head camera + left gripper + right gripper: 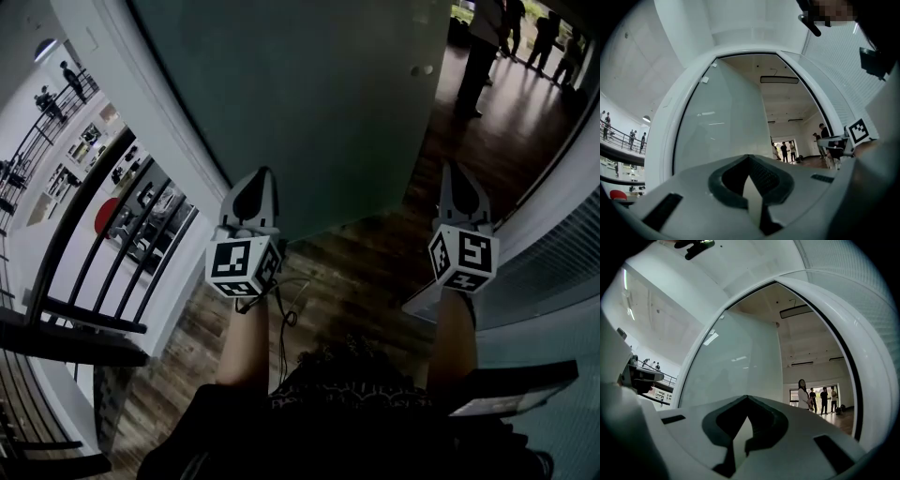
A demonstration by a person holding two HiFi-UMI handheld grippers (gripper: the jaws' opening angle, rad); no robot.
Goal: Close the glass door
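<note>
"Where was the glass door (309, 103)?"

"It filled the upper centre of the head view, swung open. The doorway gap lay at the upper right, where people (483, 56) stood on the wooden floor (356, 272)."

"And the grippers?"

"The left gripper (251, 199) sat left of centre with its tip overlapping the door's lower edge. I could not tell whether it touched. Its jaws were pressed together with nothing between them. The right gripper (459, 192), right of centre, pointed at the gap, jaws likewise closed and empty."

"Anything else?"

"A dark railing (122, 244) ran down the left side."
</note>
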